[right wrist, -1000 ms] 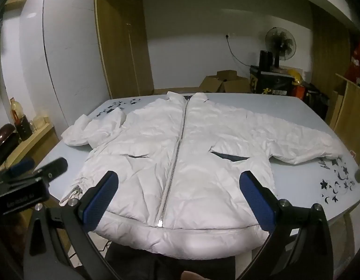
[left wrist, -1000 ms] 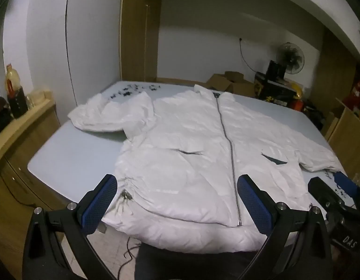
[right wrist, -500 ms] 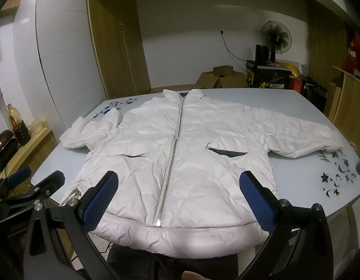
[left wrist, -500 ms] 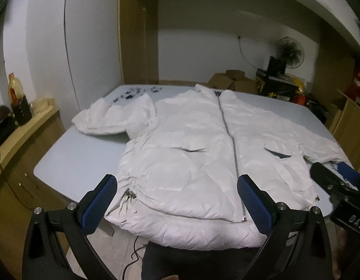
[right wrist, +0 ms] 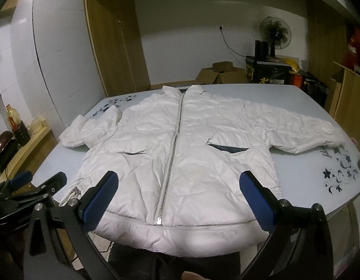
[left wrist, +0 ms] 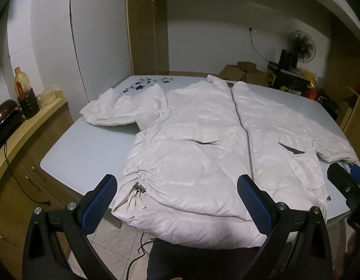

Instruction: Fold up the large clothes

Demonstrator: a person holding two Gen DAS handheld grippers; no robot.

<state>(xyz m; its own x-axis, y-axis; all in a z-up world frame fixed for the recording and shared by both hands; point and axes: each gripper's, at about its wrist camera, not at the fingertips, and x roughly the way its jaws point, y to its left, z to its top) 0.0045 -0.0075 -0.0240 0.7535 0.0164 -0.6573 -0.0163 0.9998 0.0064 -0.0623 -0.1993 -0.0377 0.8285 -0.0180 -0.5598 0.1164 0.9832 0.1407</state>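
Now | one jacket [right wrist: 180, 161] | one table [right wrist: 303, 177] | two tools gaping, empty

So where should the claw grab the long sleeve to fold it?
Probably at the cuff of the outstretched sleeve, with the right claw coming from the jacket's outer right side. That sleeve lies flat and straight on the table, so its free end can lift and swing over the body.

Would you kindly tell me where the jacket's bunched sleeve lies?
In the left wrist view, the bunched sleeve lies at the table's far left, beside the star decals.
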